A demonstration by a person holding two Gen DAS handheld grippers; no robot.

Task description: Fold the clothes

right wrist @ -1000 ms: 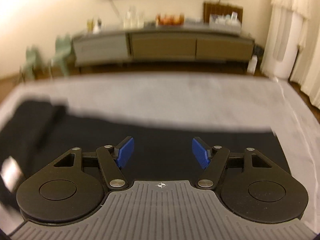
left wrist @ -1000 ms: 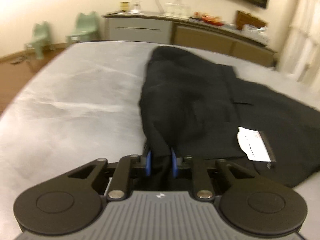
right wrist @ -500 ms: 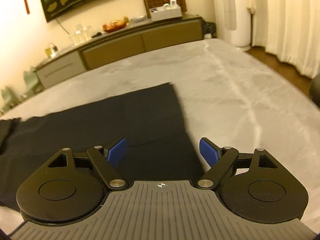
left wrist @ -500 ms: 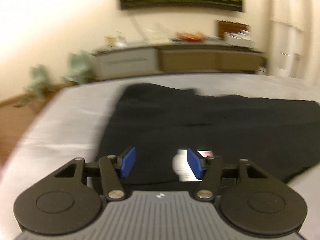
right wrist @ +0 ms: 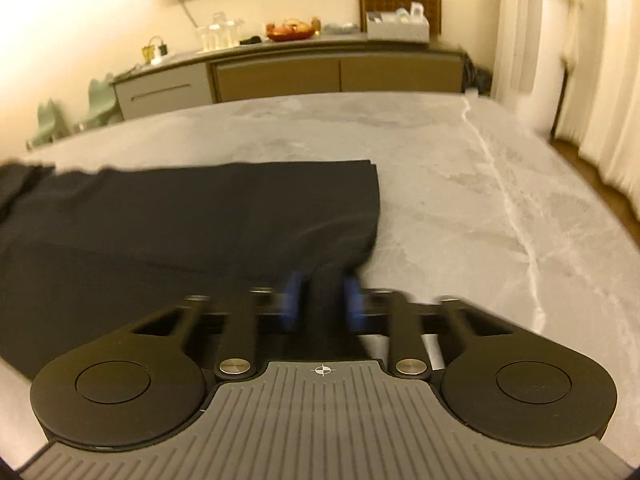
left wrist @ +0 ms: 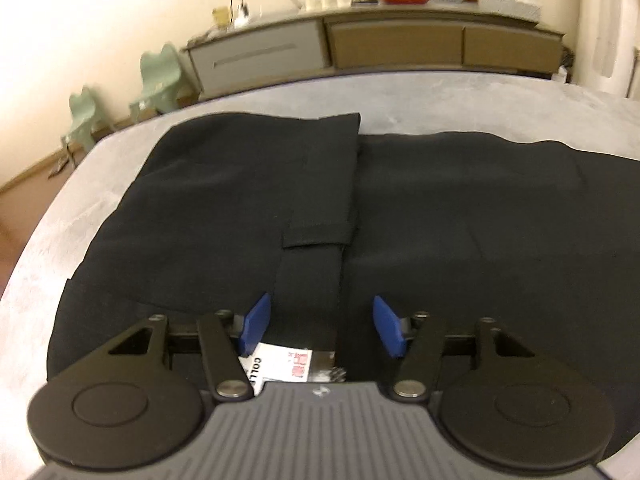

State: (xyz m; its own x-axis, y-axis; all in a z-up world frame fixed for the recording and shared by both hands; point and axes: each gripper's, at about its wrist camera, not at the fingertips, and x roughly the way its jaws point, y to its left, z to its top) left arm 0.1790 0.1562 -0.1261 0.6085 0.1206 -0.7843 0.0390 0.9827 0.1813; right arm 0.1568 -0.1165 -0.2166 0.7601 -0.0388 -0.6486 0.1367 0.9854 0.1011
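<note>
The right claw has just closed and pinches the black pants at their end. The left claw is open over the waist; close it first, then lift both together.

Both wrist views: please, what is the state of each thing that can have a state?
Black trousers: flat on the grey surface, one end folded over.
Paper tag: lying on the trousers, partly hidden.
Left tongs: open, above the fabric.
Right tongs: just closed, shut on the trousers' corner.
</note>
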